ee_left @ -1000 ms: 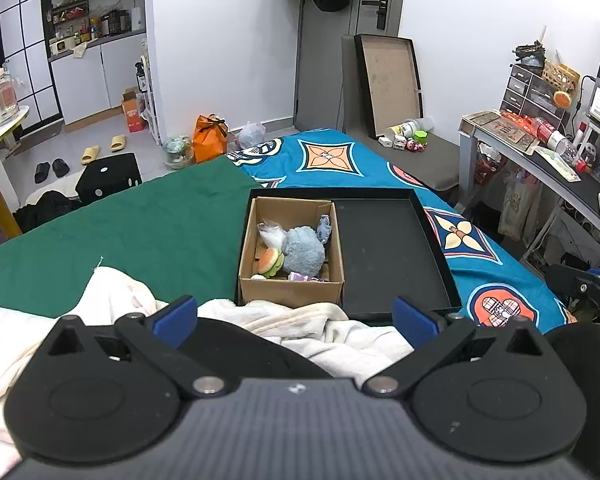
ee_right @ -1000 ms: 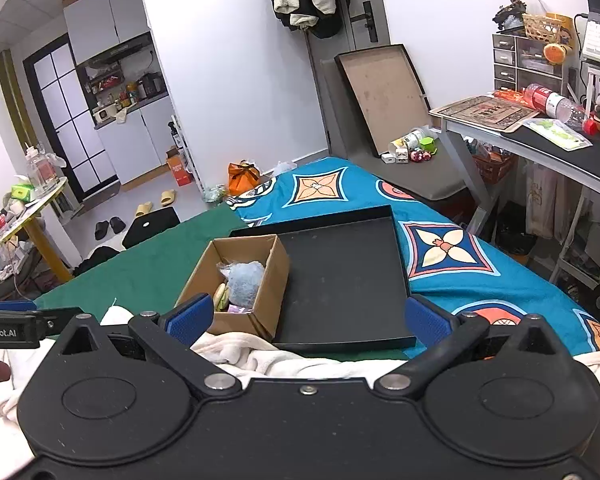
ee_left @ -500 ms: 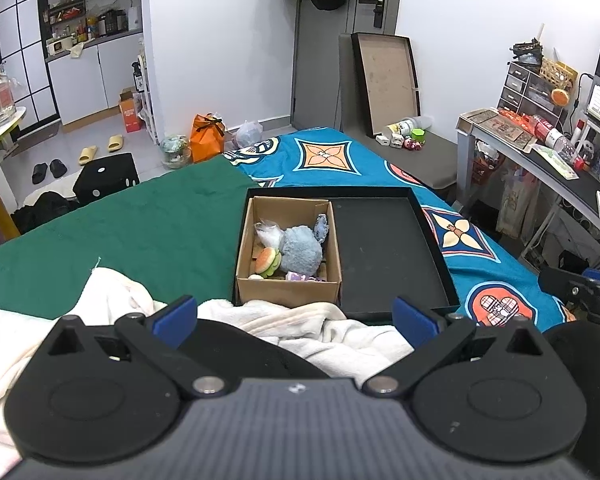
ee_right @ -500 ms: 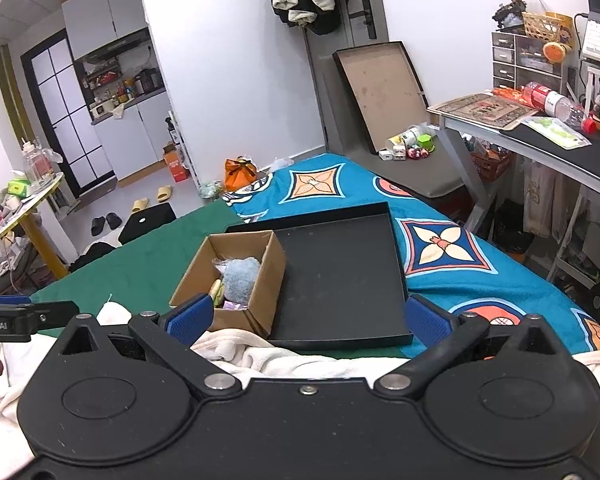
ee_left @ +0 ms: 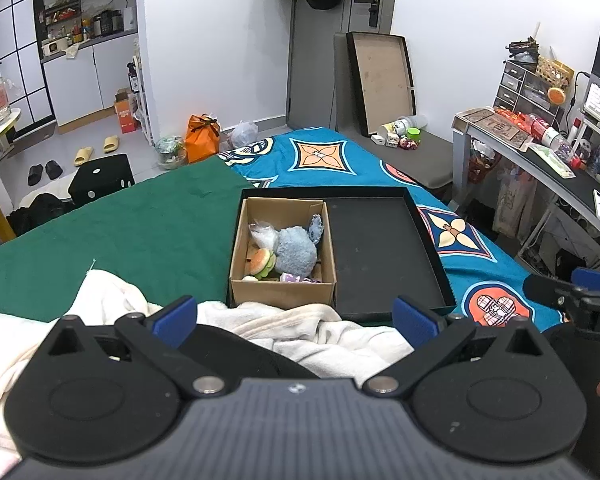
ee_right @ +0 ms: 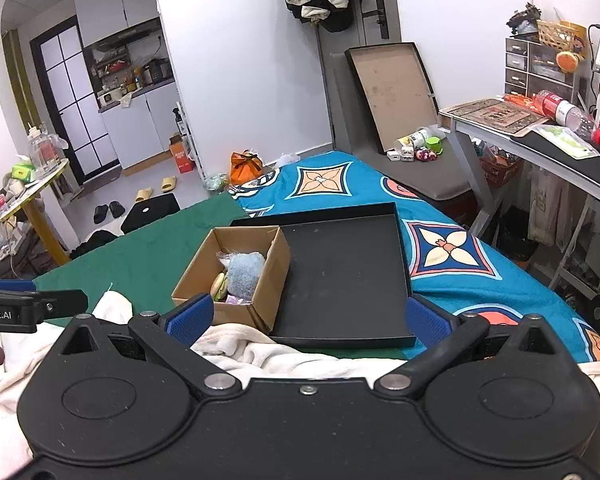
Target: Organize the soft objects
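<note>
Soft toys [ee_left: 294, 250] boxed on bed [ee_left: 140, 232].

Both grippers pull back a little

In the left view the cardboard box [ee_left: 283, 254] and black tray [ee_left: 384, 252] now sit a bit lower. In the right view they slide left, and the left gripper [ee_right: 32, 307] pokes in more.

walls white | door [ee_left: 320, 56] grey | desk [ee_left: 540, 160] right | kitchen cabinets [ee_left: 88, 76] left | floor pale

Home bedroom — bed [ee_left: 148, 236], kitchenette [ee_left: 80, 40].
</note>
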`<state>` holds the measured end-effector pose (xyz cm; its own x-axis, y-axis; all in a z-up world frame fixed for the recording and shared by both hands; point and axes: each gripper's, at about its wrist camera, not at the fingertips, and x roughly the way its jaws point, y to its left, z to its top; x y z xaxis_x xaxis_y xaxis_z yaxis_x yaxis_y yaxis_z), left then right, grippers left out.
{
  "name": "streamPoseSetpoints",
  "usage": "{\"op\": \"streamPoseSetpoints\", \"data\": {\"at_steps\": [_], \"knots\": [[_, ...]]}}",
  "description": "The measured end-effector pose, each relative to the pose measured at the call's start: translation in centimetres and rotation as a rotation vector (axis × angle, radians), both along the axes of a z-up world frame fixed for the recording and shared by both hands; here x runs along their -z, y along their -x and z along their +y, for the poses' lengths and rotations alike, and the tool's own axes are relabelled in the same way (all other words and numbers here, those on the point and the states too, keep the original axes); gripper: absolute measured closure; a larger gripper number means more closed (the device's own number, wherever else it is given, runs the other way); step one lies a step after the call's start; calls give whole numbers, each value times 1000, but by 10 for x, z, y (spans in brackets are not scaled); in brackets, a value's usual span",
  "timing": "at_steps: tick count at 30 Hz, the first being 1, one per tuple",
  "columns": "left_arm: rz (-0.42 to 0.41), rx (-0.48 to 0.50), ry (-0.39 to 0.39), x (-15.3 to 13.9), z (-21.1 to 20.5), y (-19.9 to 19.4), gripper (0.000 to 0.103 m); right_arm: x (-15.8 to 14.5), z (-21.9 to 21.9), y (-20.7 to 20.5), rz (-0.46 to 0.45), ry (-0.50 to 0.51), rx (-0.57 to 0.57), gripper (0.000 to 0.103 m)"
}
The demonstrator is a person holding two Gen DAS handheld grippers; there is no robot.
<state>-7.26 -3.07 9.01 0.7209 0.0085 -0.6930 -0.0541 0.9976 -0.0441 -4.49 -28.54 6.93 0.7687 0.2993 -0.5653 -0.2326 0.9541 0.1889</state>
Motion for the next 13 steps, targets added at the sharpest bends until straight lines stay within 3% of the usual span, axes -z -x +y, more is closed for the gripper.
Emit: {"op": "streamPoseSetpoints", "data": {"at_steps": [13], "knots": [[40, 3, -18, 17, 0, -23, 0, 13, 4, -12, 6, 24, 8, 0]]}}
